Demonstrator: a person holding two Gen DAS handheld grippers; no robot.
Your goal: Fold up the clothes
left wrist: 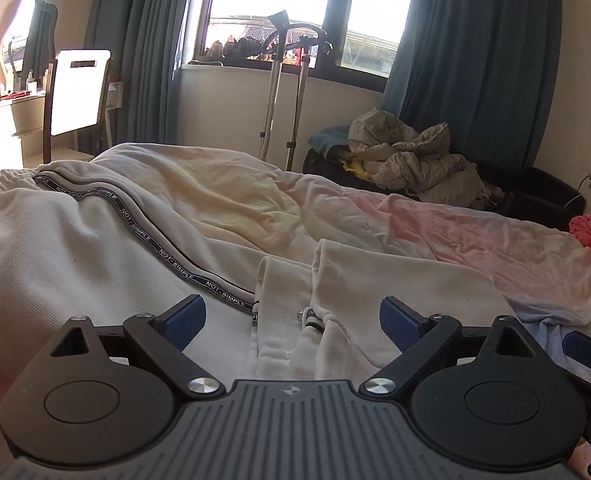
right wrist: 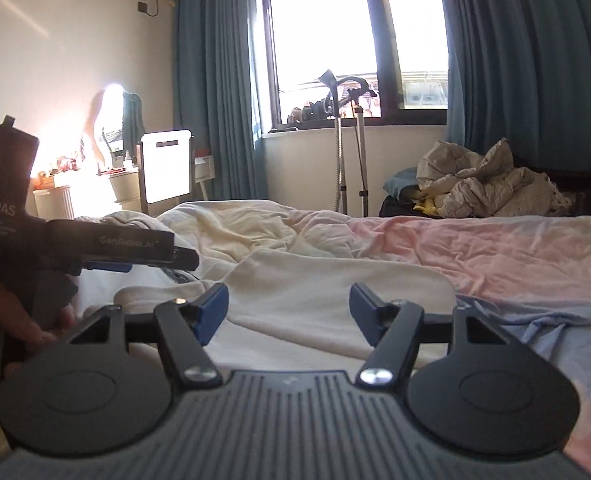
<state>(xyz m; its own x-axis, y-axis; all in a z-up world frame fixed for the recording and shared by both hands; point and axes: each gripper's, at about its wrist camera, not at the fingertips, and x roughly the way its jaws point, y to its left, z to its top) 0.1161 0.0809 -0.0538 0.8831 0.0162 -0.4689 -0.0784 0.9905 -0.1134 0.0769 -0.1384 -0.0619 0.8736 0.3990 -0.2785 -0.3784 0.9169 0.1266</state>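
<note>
Both grippers hang over the bed with jaws spread and nothing between the pads: the left gripper (left wrist: 293, 318) above the cream trousers (left wrist: 95, 248), the right gripper (right wrist: 289, 312) above their folded leg (right wrist: 335, 280). The trousers lie across the pink sheet (right wrist: 495, 248), 2 cuffs toward the left gripper.

From my left wrist view, the cream trousers (left wrist: 75, 248) run off the left edge, and only a blue finger tip of the right gripper (left wrist: 587, 350) pokes in at the lower right. In my right wrist view, glare at centre left washes out the dressing table (right wrist: 95, 176), so I cannot make out what sits on it. The hand (right wrist: 11, 320) at lower left is cut by the frame.
</note>
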